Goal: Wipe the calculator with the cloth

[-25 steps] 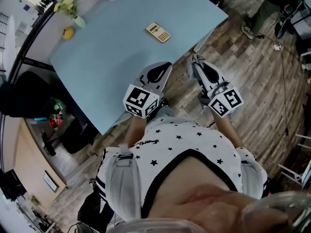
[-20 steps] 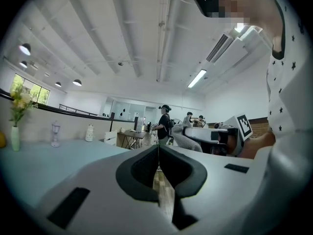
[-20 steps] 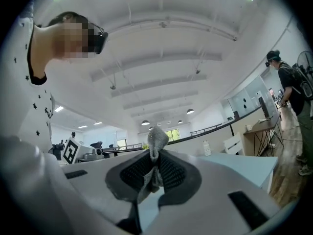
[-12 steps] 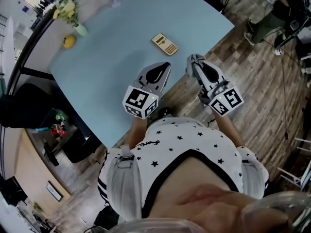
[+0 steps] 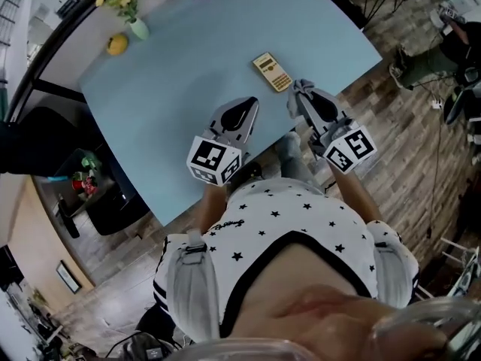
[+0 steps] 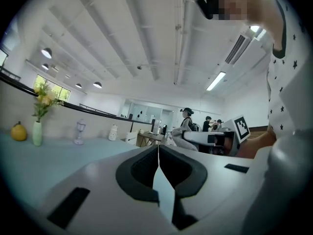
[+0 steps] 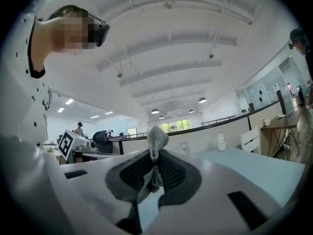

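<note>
Two worries. Pinching cloth (image 7: pixel 157 135) by thin fold only in right gripper (image 7: pixel 155 153): could slip out under hard rubbing. Squeezed shut on nothing at left gripper (image 6: pixel 158 151), so no hold on calculator (image 5: pixel 272 71); might slide off nearby table (image 5: pixel 173 74) edge when pushed. Lying flat on table just ahead, between both jaw tips, touching neither, cloth tip closest.

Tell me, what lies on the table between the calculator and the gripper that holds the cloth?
Nothing. The head view shows only bare blue table between the calculator and the right gripper, whose jaws are shut on the cloth.
</note>
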The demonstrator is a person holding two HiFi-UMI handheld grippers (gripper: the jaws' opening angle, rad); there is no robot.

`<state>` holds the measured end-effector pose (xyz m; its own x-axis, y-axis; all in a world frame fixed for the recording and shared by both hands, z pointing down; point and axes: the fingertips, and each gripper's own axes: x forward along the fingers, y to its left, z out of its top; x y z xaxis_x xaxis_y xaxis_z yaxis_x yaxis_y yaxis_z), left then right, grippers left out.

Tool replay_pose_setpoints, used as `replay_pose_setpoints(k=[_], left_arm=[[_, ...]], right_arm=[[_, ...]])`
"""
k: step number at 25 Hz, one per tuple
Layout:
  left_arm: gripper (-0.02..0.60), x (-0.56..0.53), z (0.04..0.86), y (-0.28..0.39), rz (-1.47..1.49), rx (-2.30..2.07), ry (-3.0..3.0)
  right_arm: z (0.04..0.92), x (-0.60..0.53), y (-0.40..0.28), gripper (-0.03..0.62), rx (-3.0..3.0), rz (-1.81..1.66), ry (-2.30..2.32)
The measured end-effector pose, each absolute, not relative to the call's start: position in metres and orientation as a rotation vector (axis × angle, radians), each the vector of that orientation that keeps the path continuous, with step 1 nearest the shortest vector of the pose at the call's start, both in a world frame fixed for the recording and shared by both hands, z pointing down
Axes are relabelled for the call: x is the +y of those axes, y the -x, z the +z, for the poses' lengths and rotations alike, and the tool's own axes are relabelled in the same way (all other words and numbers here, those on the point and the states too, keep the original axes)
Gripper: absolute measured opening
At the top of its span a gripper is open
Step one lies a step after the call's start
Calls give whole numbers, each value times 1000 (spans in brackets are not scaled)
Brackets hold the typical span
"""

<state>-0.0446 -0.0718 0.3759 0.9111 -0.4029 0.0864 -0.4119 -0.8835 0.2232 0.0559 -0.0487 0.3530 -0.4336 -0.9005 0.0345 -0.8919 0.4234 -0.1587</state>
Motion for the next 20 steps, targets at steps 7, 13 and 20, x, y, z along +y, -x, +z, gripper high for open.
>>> replay_pose_setpoints(k=[7, 13, 20], left_arm=[[31, -103, 371, 51, 57, -877, -2787], [31, -131, 374, 36, 68, -1055, -2733], [31, -157, 382, 28, 103, -1205, -2661]], right_arm=[[352, -99, -65, 39, 2703, -242, 1467], [361, -140, -80, 39, 2794, -257, 1321], [385, -182, -99, 40, 2869, -328, 1258]])
